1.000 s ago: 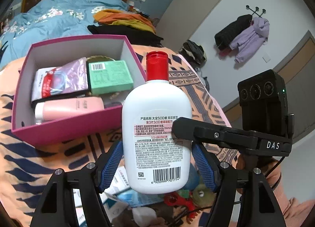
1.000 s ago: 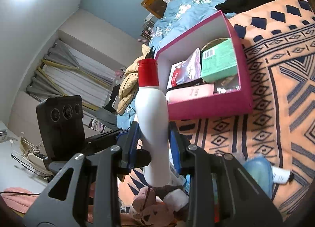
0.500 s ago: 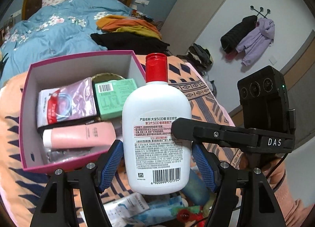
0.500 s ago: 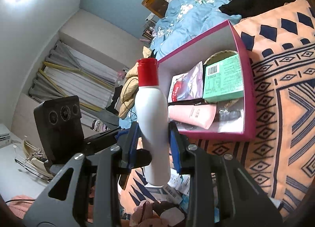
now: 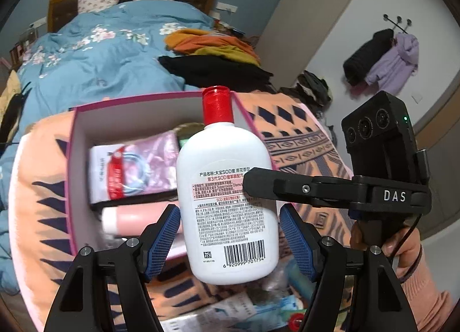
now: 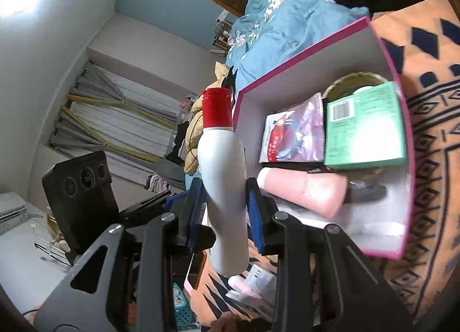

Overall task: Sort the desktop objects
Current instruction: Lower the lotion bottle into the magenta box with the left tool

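Note:
A white lotion bottle [image 5: 227, 217] with a red cap stands upright in the air, just in front of the open pink box [image 5: 73, 165]. My left gripper [image 5: 230, 234] has its blue pads against the bottle's wide sides. My right gripper [image 6: 225, 205] clamps the same bottle [image 6: 224, 176] across its thin sides, and one of its black fingers [image 5: 287, 185] crosses the label in the left wrist view. The pink box [image 6: 290, 70] holds a pink pouch [image 6: 290, 133], a green carton [image 6: 365, 127], a pink tube [image 6: 304, 191] and a round gold tin [image 6: 353, 80].
The box sits on an orange patterned blanket [image 5: 293, 136]. Loose packets and small items [image 5: 235, 312] lie beneath the grippers. A bed with a blue quilt [image 5: 100, 55] and piled clothes [image 5: 212, 53] is behind the box. A hand [image 5: 402, 245] holds the right gripper.
Both grippers have carried the bottle forward together to the box, which now looms larger in both views. The hold on the bottle has not changed.

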Demonstrator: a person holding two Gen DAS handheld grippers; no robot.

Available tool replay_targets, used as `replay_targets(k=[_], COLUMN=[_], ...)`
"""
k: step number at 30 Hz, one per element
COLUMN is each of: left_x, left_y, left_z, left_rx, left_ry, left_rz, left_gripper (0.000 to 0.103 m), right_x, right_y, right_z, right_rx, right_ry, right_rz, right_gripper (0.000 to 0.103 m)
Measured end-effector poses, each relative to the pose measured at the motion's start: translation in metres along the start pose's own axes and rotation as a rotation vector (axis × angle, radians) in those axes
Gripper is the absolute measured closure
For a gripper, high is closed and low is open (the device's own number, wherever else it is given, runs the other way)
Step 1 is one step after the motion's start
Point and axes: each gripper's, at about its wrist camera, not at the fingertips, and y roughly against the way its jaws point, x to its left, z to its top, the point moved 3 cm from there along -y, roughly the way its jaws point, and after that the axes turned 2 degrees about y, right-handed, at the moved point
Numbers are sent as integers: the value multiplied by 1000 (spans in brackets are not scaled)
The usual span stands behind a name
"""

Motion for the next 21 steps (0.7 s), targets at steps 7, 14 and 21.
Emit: replay_targets(k=[7,14,21], left_x=[19,44,64], left_y=[-5,-30,-40], left_z=[5,-2,-7], left_rx=[14,60,70], left_ry=[9,71,101], left_rz=[24,42,91], left_gripper=[32,32,32], right_x=[-1,-21,-37], right_y=[-43,-64,-67], right_z=[11,11,6], right_rx=[51,94,143], right_ry=[-44,-73,-39], right_rz=[68,-12,-170], right_gripper=[85,82,74])
